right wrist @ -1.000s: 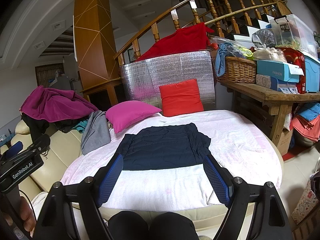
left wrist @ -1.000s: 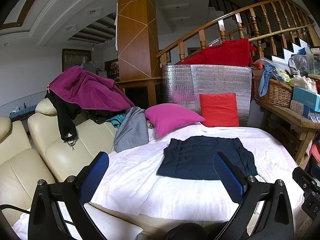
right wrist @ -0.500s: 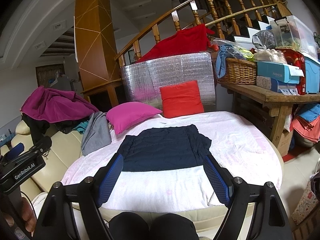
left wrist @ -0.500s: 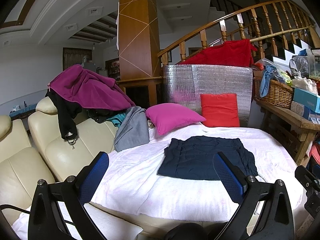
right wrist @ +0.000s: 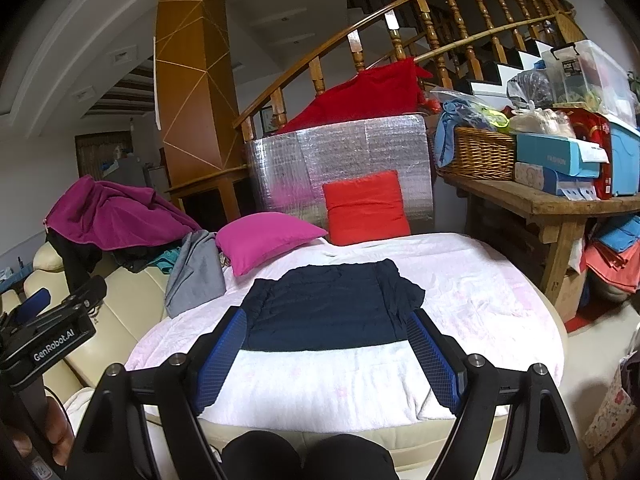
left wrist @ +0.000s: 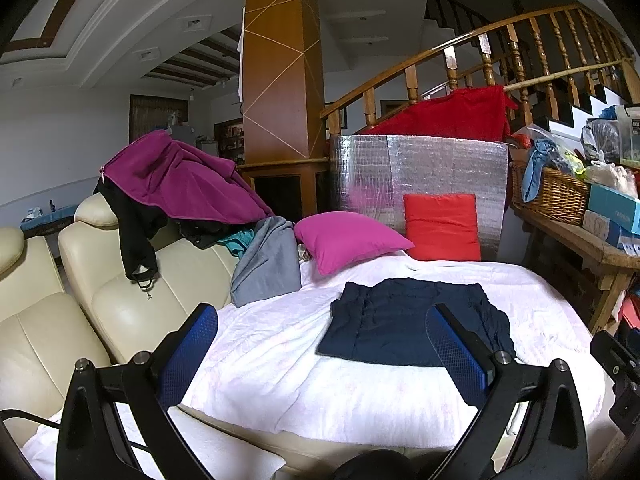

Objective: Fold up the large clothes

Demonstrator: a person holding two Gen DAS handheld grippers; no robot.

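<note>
A dark navy garment (left wrist: 404, 328) lies folded flat in a rough rectangle on the white-covered round surface (left wrist: 280, 360); it also shows in the right wrist view (right wrist: 328, 312). My left gripper (left wrist: 320, 350) is open and empty, held back from the near edge, left of the garment. My right gripper (right wrist: 326, 354) is open and empty, centred in front of the garment's near edge, well short of it. The left gripper's body (right wrist: 48, 332) shows at the left of the right wrist view.
A pile of clothes, purple (left wrist: 180, 184), black and grey (left wrist: 268, 264), lies over the cream sofa (left wrist: 120, 300) at the left. Pink (left wrist: 344, 236) and red (left wrist: 440, 224) cushions stand at the back. A cluttered wooden bench (right wrist: 540, 200) with a basket stands at the right.
Both views have shifted only slightly; the grippers stay open and the navy garment lies as before.
</note>
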